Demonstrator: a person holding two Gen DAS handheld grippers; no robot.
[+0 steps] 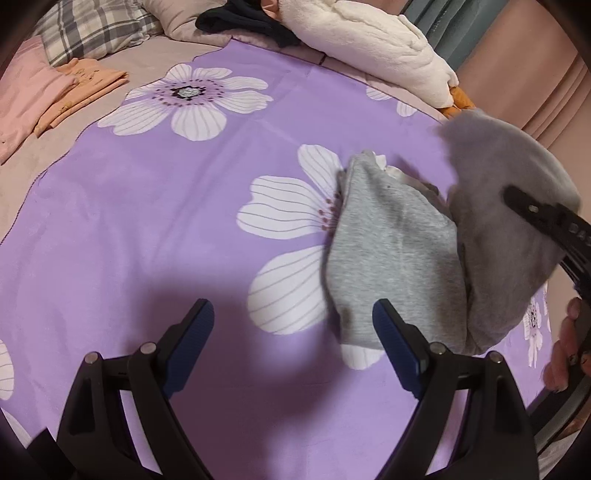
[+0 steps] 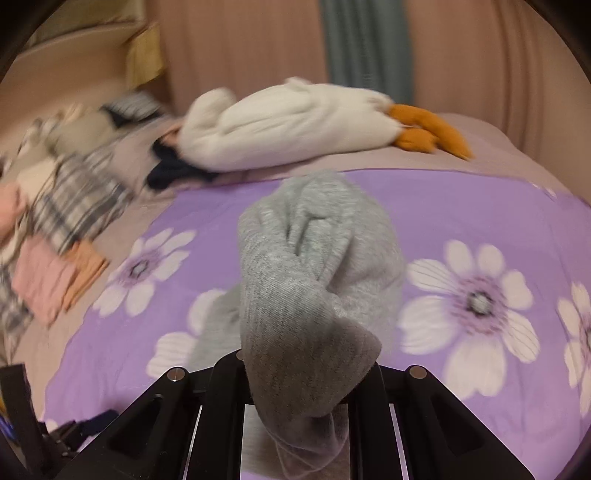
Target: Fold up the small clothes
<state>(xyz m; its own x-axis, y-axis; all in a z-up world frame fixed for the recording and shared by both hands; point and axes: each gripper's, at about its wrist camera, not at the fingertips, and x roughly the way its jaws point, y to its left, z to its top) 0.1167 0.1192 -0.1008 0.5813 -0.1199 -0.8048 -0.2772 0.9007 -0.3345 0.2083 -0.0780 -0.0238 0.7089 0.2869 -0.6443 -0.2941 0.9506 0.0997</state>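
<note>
A small grey garment point(image 1: 391, 254) lies on the purple flowered sheet point(image 1: 155, 206), partly folded, with one part lifted at the right. My right gripper point(image 1: 546, 218) is shut on that lifted grey part and holds it above the sheet. In the right wrist view the grey garment point(image 2: 314, 277) hangs out of the shut jaws and covers the fingertips. My left gripper point(image 1: 293, 328) is open and empty, low over the sheet, with its right finger point(image 1: 397, 339) at the garment's near edge.
Folded pink and orange clothes point(image 1: 48, 99) lie at the far left by a plaid pillow point(image 1: 96, 26). A white plush goose point(image 1: 373, 48) with orange feet and dark clothes point(image 1: 251, 18) lie at the back. Curtains hang behind the bed.
</note>
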